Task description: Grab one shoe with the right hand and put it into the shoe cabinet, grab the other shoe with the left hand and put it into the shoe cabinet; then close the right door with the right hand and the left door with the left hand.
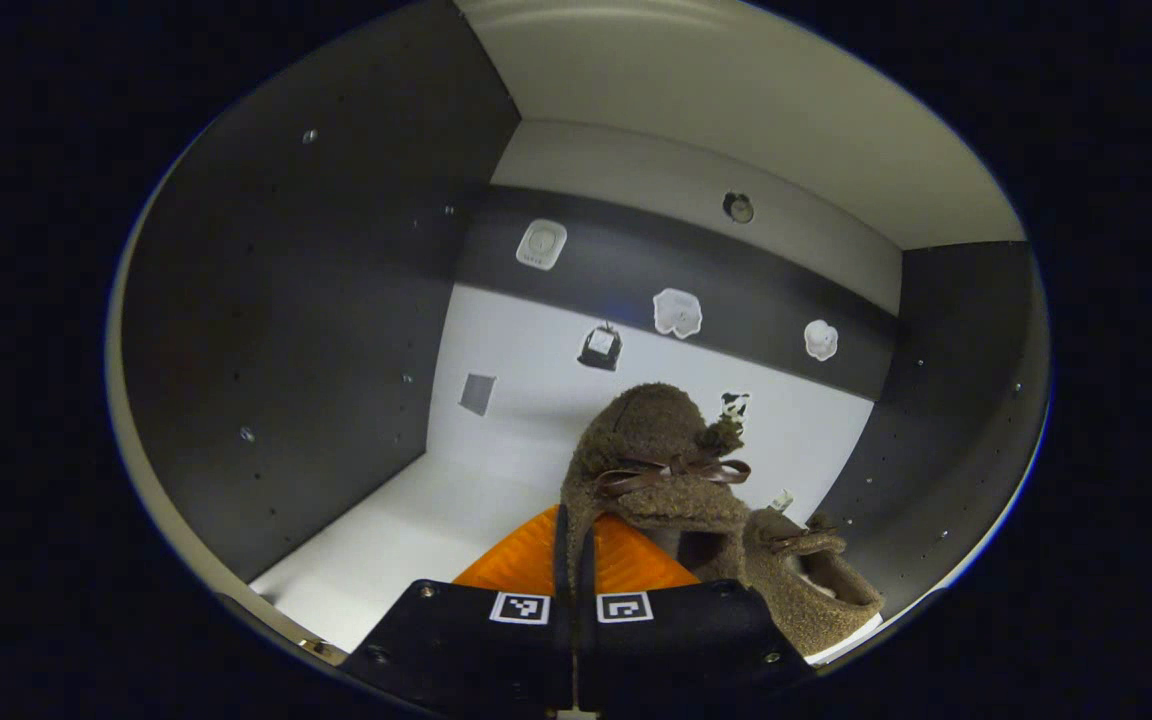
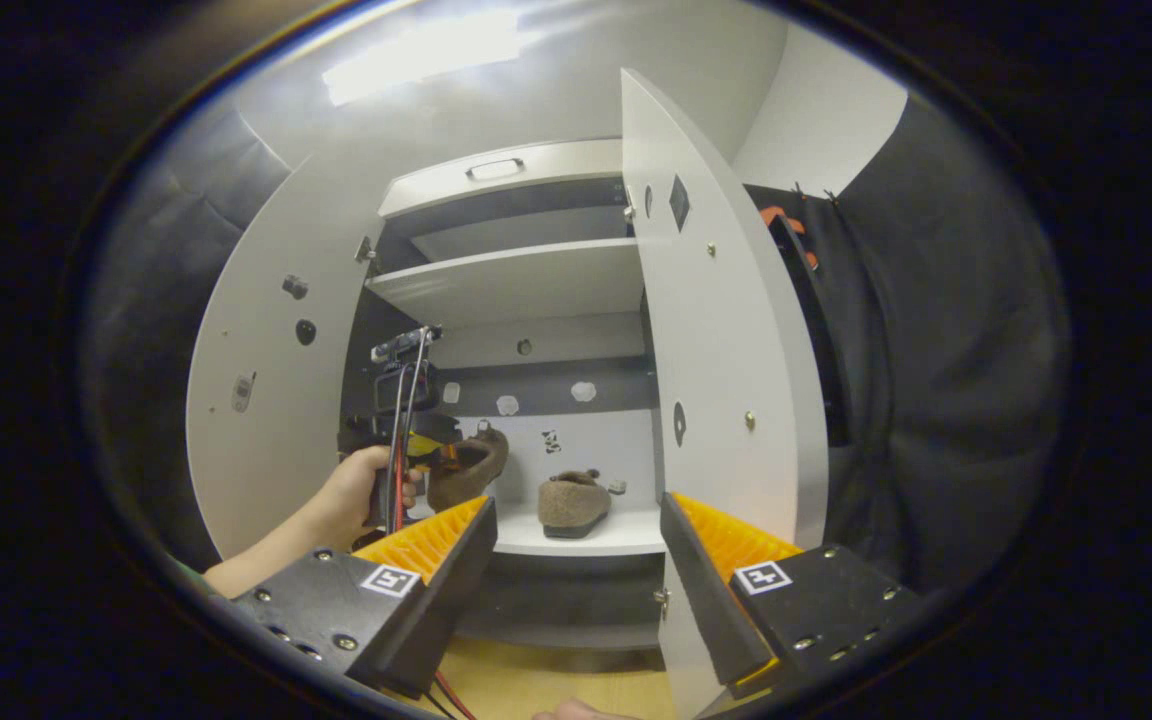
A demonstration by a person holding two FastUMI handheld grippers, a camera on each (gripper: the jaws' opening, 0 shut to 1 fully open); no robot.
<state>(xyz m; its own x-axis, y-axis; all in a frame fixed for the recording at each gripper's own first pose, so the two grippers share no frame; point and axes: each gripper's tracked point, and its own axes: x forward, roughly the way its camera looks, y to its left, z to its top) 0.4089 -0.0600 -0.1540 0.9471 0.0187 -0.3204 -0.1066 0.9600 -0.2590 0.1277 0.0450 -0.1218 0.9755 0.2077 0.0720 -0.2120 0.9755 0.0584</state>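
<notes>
My left gripper (image 1: pixel 573 530) is inside the shoe cabinet, shut on a brown fuzzy shoe (image 1: pixel 651 455) with a bow, its toe pointing up and away. The other brown shoe (image 1: pixel 816 590) rests on the white shelf (image 1: pixel 386 540) just to its right. In the right gripper view, my right gripper (image 2: pixel 576 520) stands open and holds nothing, back from the cabinet. From there the left gripper (image 2: pixel 406 440) holds its shoe (image 2: pixel 471 462) tilted a little above the shelf. The second shoe (image 2: pixel 573 502) sits flat beside it.
Both cabinet doors are open: the left door (image 2: pixel 266 400) swung wide, the right door (image 2: pixel 716 330) edge-on near my right finger. A hand (image 2: pixel 356 495) grips the left gripper. Higher shelves (image 2: pixel 516 280) are above. Dark side walls (image 1: pixel 276 330) enclose the compartment.
</notes>
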